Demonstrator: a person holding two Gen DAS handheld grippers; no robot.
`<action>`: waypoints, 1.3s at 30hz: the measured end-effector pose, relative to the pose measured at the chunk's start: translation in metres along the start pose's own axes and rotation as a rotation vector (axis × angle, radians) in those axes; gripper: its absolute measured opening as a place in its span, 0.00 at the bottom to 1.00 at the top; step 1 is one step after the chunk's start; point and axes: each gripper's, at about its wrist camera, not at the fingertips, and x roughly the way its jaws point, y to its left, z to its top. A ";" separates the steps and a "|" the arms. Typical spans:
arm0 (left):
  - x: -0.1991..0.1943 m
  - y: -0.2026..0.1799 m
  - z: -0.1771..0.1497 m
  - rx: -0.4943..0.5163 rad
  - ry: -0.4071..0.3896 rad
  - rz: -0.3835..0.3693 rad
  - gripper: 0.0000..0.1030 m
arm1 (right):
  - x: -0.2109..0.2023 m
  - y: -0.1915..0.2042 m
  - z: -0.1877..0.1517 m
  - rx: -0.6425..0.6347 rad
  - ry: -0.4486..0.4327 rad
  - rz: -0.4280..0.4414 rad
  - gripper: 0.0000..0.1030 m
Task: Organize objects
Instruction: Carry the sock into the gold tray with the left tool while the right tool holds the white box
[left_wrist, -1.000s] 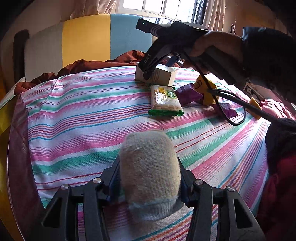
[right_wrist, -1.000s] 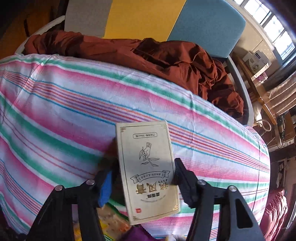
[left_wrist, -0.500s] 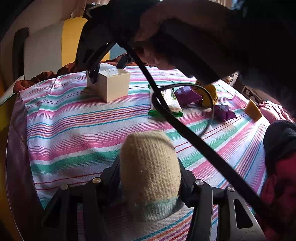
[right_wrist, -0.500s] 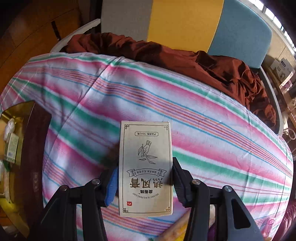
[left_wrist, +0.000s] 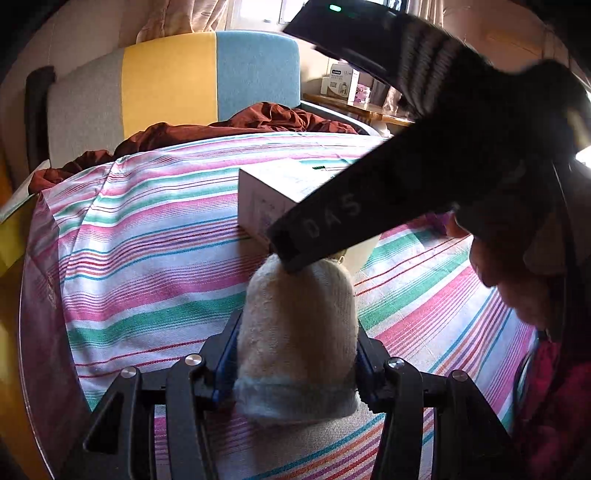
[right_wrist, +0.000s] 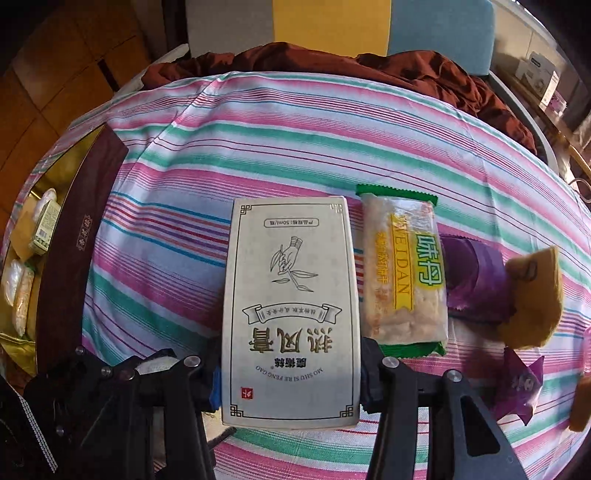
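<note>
My left gripper (left_wrist: 295, 332) is shut on a beige knitted sock (left_wrist: 299, 325), held low over the striped tablecloth (left_wrist: 155, 251). My right gripper (right_wrist: 291, 373) is shut on a white printed carton (right_wrist: 291, 295), which it holds just above the cloth. In the left wrist view that carton (left_wrist: 273, 192) hangs right beyond the sock. One black finger (left_wrist: 317, 225) of the right gripper crosses in front of it and reaches the sock's top. A hand (left_wrist: 495, 266) holds that gripper at the right.
A green-edged snack packet (right_wrist: 402, 273), purple wrappers (right_wrist: 476, 284) and a yellow-brown piece (right_wrist: 532, 299) lie right of the carton. A dark maroon box (right_wrist: 74, 240) with a gold inside holds several packets at the left edge. Brown fabric (right_wrist: 369, 66) and a striped chair back (left_wrist: 166, 77) lie beyond the table.
The right gripper has carried the white carton from the far side of the table across to just in front of the sock. The left gripper and the sock have stayed put.
</note>
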 end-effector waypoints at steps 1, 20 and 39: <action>0.000 -0.001 0.000 0.005 0.000 0.005 0.52 | 0.000 0.000 0.001 -0.005 -0.004 -0.011 0.49; 0.003 -0.003 0.002 0.044 0.005 0.053 0.52 | 0.000 -0.003 0.000 -0.005 -0.002 -0.028 0.50; 0.002 -0.004 0.001 0.054 0.009 0.084 0.50 | 0.000 -0.005 -0.001 0.019 0.010 -0.014 0.51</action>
